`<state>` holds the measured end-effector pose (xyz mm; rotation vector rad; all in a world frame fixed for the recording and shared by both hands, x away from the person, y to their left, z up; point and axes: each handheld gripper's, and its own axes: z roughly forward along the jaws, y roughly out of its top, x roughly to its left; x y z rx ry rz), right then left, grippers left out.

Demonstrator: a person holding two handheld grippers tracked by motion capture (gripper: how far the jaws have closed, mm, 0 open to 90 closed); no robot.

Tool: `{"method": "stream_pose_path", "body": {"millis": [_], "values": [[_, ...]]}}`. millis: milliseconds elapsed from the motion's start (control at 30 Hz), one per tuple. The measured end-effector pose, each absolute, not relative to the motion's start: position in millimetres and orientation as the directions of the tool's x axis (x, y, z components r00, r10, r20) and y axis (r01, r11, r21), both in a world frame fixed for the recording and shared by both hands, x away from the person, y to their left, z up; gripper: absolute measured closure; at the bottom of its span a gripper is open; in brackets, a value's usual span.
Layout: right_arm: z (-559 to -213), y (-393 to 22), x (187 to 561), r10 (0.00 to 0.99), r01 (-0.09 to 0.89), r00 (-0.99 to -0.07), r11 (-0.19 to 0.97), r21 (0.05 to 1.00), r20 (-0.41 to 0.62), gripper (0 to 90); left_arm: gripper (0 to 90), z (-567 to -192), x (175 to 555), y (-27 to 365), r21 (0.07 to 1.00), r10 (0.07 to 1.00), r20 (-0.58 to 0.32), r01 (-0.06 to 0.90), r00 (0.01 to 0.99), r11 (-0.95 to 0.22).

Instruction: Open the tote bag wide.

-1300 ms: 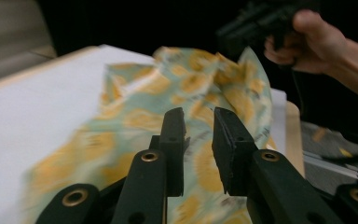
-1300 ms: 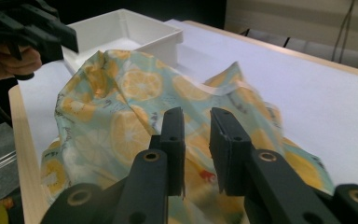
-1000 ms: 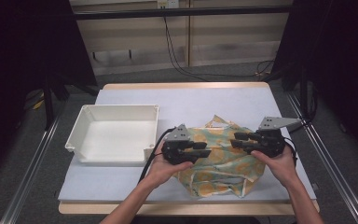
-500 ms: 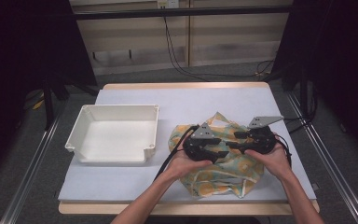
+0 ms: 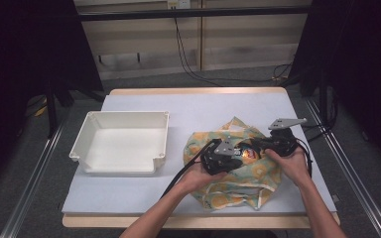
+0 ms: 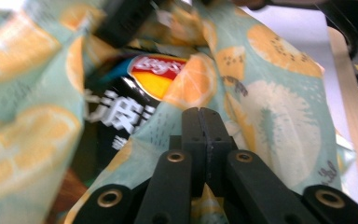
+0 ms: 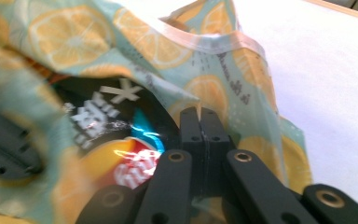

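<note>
A cloth bag [image 5: 238, 184] printed with orange slices lies on the right half of the table. In its mouth shows a black crisp packet [image 5: 249, 154] with a red and yellow logo [image 6: 156, 72]. My left gripper [image 5: 239, 158] has just been closing and is shut on the bag's rim [image 6: 177, 98], with a fold of cloth between its jaws. My right gripper [image 5: 257, 147] has also just been closing and pinches the opposite rim [image 7: 214, 93]. The packet [image 7: 116, 140] lies just beyond its jaws. The two grippers face each other across the bag's mouth.
A white rectangular tray [image 5: 124, 115] stands on the left half of the table, its inside bare. A pale mat [image 5: 203, 106] covers the tabletop; its wooden edge [image 5: 198, 91] shows at the back. Cables trail from both grippers.
My left gripper moved right toward the bag's middle, and my right gripper shifted slightly. Both sets of jaws closed on the cloth. The bag's mouth now gapes and the packet shows inside.
</note>
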<state>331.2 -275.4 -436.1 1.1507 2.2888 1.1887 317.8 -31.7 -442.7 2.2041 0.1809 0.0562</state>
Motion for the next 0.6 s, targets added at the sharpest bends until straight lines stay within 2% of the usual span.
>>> {"method": "stream_pose_path", "body": {"millis": [267, 433, 600], "values": [[-447.0, -295.9, 351.7, 0.827, 0.544, -0.549, 0.242, 0.804, 0.123, 90.0, 90.0, -442.6, 297.9, -34.4, 0.795, 0.051, -0.089, 0.102, 0.995, -0.598], [-453.8, -305.2, 363.8, 0.849, 0.559, -0.512, 0.211, 0.802, 0.133, 90.0, 90.0, -442.7, 279.1, -37.5, 0.788, -0.019, -0.093, 0.062, 0.996, -0.613], [-456.5, -309.5, 374.3, 0.869, 0.560, -0.480, 0.195, 0.805, 0.124, 90.0, 90.0, -449.1, 265.5, -40.8, 0.768, -0.043, -0.096, 0.047, 0.994, -0.638]]}}
